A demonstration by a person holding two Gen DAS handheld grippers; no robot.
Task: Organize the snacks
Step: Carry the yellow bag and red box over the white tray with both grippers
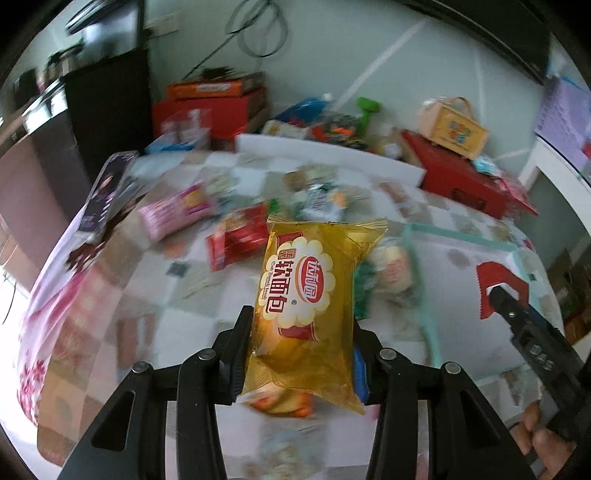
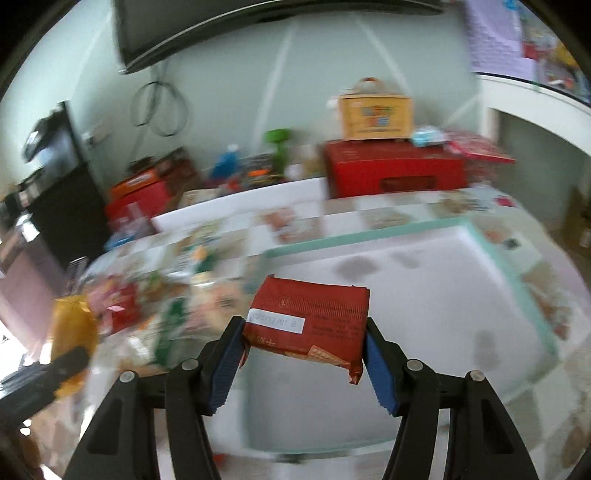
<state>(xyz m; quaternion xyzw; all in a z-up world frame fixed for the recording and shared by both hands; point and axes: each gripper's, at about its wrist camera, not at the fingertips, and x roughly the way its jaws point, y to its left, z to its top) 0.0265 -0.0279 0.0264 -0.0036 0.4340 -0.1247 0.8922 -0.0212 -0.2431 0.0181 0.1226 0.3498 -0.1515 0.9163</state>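
A table covered by a checked patterned cloth (image 1: 122, 295) is carrying everything. A white tray with a mint-green rim (image 2: 517, 273) is sitting on its right part. Loose snack packets are lying to the left: a pink packet (image 1: 173, 214) and a red packet (image 1: 236, 240). A red box (image 2: 395, 173) is standing at the far edge.

Home living room, lived-in. Ahead of the left gripper (image 1: 301, 354): counter (image 1: 155, 280) under a patchwork-print cloth, loose snack packets (image 1: 177, 212) scattered on it. Beyond them red gift boxes (image 1: 458, 177), a small handled carton (image 1: 456, 127), pale green wall with looped cable (image 1: 258, 33). Dark cabinet (image 1: 107, 110) far left; wall-mounted TV (image 2: 221, 26) above, ahead of the right gripper.
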